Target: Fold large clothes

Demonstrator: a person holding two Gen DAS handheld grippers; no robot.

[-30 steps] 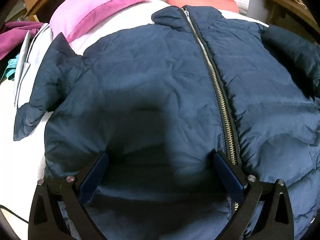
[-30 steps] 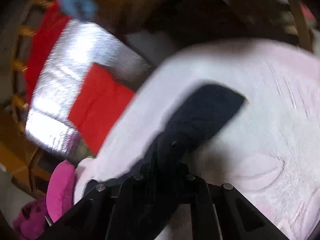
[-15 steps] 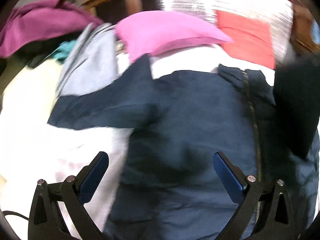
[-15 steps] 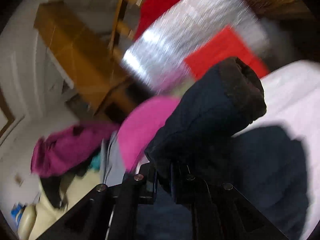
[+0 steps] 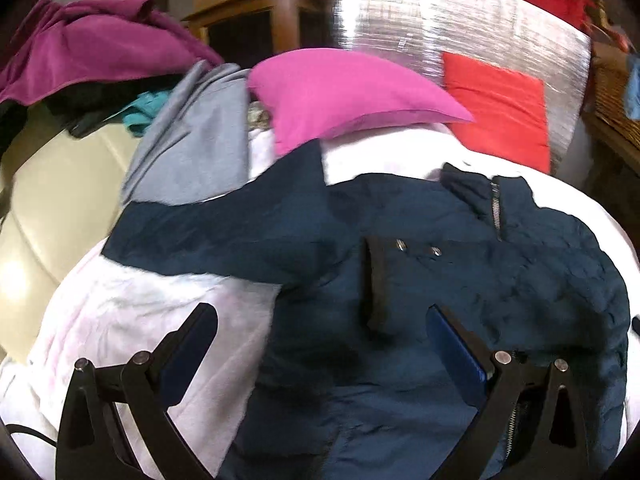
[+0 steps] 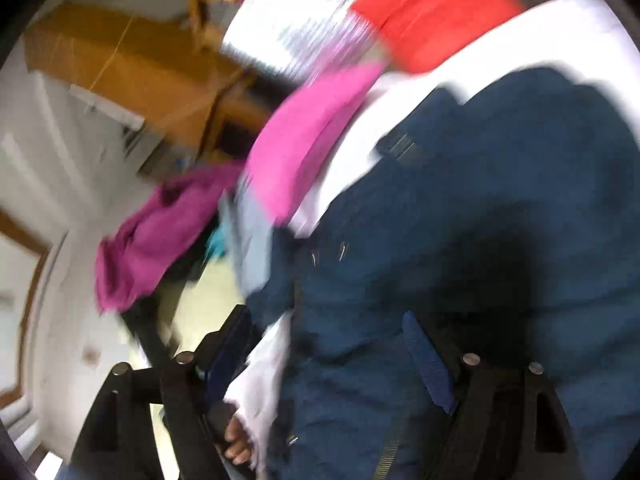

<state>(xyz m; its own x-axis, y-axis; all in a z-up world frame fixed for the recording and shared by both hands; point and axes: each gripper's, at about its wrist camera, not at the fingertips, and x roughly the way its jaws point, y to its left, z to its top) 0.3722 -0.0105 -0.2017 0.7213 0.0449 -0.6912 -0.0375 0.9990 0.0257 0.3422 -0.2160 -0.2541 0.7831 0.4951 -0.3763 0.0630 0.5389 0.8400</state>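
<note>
A navy padded jacket (image 5: pixel 460 280) lies front up on a white bedspread (image 5: pixel 120 320), zipper and collar (image 5: pixel 496 200) at the far side. One sleeve lies folded across the chest, its dark cuff (image 5: pixel 376 284) and two snaps showing. The other sleeve (image 5: pixel 208 232) stretches out to the left. My left gripper (image 5: pixel 320 320) is open and empty above the jacket's lower left part. My right gripper (image 6: pixel 328 328) is open and empty over the jacket (image 6: pixel 500 220); that view is blurred.
A pink pillow (image 5: pixel 344 96) and a red cushion (image 5: pixel 500 112) lie at the bed's far side against a silver panel (image 5: pixel 460 24). Grey cloth (image 5: pixel 192 148) and magenta clothes (image 5: pixel 88 48) are piled at the left. Wooden furniture (image 6: pixel 120 52) stands behind.
My right gripper carried the right sleeve over the chest, opened and let it go. My left gripper drew back and shifted left, still open.
</note>
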